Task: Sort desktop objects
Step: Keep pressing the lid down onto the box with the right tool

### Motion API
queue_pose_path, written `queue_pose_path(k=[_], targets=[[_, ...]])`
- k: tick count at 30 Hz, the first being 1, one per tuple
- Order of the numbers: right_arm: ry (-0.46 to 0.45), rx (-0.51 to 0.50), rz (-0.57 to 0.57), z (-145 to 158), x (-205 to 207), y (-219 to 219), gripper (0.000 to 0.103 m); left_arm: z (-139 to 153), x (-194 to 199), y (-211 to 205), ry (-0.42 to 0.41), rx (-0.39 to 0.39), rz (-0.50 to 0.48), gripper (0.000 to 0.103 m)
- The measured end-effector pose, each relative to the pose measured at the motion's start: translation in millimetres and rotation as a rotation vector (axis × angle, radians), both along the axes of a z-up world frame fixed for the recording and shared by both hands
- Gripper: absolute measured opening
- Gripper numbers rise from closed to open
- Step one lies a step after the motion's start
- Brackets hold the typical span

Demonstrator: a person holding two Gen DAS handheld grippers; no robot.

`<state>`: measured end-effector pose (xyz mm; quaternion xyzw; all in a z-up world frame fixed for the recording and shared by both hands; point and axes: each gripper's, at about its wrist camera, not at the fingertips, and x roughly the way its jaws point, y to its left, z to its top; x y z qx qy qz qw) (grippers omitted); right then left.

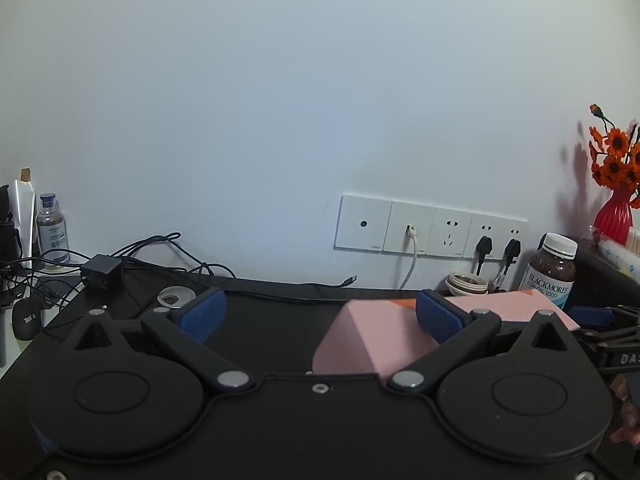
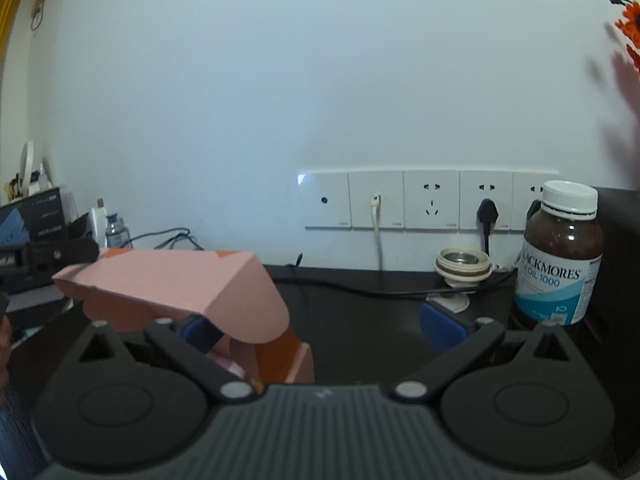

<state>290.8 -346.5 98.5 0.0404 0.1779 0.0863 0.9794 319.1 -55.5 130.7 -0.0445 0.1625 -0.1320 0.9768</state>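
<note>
A pink cardboard box (image 1: pixel 372 340) with orange edges lies on the black desk (image 1: pixel 272 320), its lid flap raised. My left gripper (image 1: pixel 320 316) is open, and the box sits against the inside of its right finger (image 1: pixel 438 316). In the right wrist view the same pink box (image 2: pixel 180 280) is at the left, its flap hanging over the left finger (image 2: pixel 200 330) of my open right gripper (image 2: pixel 320 328). Nothing is pinched by either gripper. A brown Blackmores bottle (image 2: pixel 560 256) with a white cap stands at the right.
A small cream jar lid (image 2: pixel 463 266) and cables lie by the wall sockets (image 2: pixel 432 200). A red vase (image 1: pixel 614 220) of orange flowers stands far right. At the left are a black adapter (image 1: pixel 100 270), a clear bottle (image 1: pixel 52 228) and a mouse (image 1: pixel 27 318).
</note>
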Motion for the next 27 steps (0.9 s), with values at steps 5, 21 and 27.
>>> queue_pose_path(k=[5, 21, 27], targets=[[0.044, -0.019, 0.029, -6, -5, -1, 0.102, -6, 1, 2, 0.013, -0.004, 0.000, 0.103], [0.175, -0.103, -0.024, -42, -2, -4, 0.102, -7, 1, -3, 0.006, 0.015, 0.006, 0.103], [0.184, -0.086, 0.008, -43, 7, 4, 0.102, -9, 0, -2, 0.011, 0.011, -0.004, 0.103]])
